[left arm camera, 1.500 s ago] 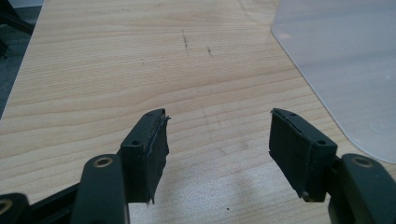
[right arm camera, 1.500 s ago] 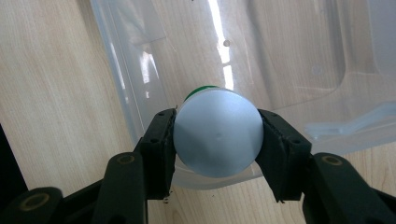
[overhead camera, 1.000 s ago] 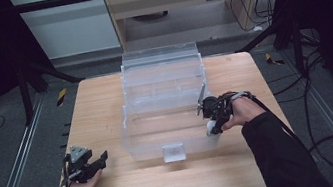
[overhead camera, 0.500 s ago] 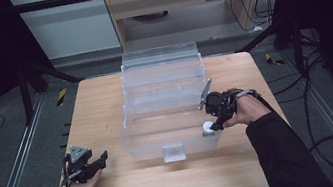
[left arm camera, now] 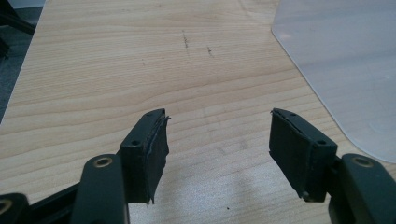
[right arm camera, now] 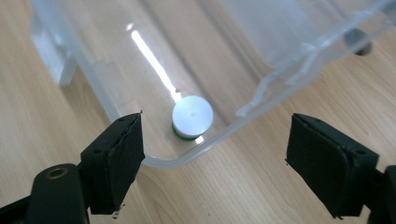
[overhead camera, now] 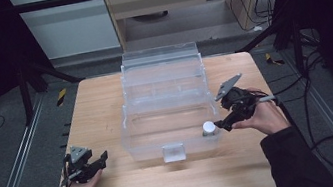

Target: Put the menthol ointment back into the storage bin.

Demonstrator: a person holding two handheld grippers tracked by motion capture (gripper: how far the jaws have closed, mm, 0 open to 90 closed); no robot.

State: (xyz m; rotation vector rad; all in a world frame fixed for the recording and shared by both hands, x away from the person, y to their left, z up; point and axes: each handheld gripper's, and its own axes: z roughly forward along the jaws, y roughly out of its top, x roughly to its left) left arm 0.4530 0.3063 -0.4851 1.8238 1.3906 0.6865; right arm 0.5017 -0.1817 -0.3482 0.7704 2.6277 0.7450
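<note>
Here we see no readable writing; right tongs (right arm camera: 215,163), just opened wide, above the white-capped bottle (right arm camera: 192,116) in the clear box (right arm camera: 261,84); left tongs (left arm camera: 219,154) wide over the worktop (left arm camera: 140,56).

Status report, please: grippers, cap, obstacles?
Right gripper open, jaws just opened, nothing between. Cap upright in box corner. Left gripper open, idle. Nothing blocking.

A lab recording bay: wooden table (overhead camera: 106,108) amid black frame struts (overhead camera: 25,80), floor rails (overhead camera: 12,173), trailing cables (overhead camera: 325,99).
</note>
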